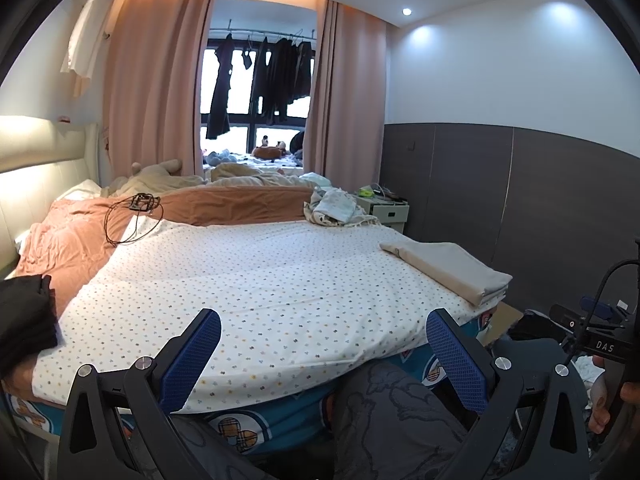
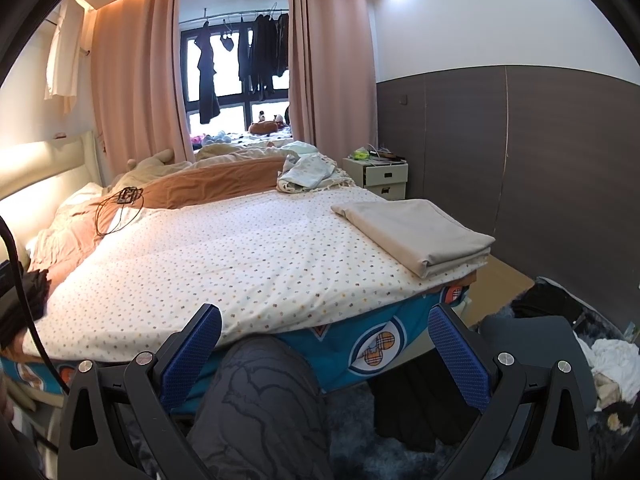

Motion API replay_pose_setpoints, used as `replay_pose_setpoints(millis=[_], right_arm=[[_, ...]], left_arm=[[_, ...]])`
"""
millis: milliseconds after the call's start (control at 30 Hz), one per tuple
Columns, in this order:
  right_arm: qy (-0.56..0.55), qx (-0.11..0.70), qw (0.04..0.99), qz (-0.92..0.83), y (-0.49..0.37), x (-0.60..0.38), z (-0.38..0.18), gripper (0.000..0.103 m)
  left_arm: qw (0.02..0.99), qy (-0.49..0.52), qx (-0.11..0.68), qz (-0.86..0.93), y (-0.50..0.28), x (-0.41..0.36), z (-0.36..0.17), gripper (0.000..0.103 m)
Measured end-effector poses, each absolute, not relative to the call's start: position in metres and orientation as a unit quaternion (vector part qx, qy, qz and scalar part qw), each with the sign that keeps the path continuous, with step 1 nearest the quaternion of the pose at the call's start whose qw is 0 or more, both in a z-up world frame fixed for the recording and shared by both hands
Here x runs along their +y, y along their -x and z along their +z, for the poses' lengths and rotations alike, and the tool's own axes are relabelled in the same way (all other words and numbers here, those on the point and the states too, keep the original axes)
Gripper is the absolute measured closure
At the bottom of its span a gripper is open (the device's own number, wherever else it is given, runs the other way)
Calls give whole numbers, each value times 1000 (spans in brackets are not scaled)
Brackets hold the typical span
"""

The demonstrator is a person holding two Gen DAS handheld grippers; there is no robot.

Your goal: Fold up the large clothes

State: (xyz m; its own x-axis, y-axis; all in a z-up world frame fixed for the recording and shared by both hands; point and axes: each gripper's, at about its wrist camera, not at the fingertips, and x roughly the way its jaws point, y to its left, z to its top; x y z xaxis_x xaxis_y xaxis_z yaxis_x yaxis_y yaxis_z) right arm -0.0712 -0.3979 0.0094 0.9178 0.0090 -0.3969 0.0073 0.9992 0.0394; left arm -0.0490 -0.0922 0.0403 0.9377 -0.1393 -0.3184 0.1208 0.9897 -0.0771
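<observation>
The left claw point(image 1: 322, 340) is hanging released at the foot of the bed, its blue pads point(image 1: 196, 356) spread wide with nothing between them. The right claw point(image 2: 324, 340) is doing the same, fingers apart and empty, hovering just short of the bed's near edge. In the left view the right claw's black body is showing at the far right, gripped by a hand point(image 1: 608, 396).

A spotted sheet point(image 1: 256, 280) is lying flat across the bed, covering most of the mattress. The folded beige cloth point(image 2: 420, 232) is resting on the sheet's right near corner, close to the mattress edge, well apart from both claws. A dark garment point(image 1: 24, 312) is sitting at the left edge of the bed, partly on the sheet. A crumpled pale cloth point(image 2: 308, 174) is bunching at the far right of the bed, beside an orange blanket point(image 2: 216, 184). A cable point(image 1: 132, 216) is looping over that blanket on the left.

A person's knee in grey patterned trousers point(image 2: 260, 400) is pressing up against the blue bed skirt point(image 2: 360, 344) below the sheet.
</observation>
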Motion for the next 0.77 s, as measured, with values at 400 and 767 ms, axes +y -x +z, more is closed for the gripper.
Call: replay_pose_setpoints(millis=[400,767], right_arm=[[-26,202,979,2,73,-399,8,0],[-21,204,979,-2,74,-397,12,0]], left_arm=[[985,16,160,-62,53,-97,44,0],[986,17,152,-63,60,-92,46,0]])
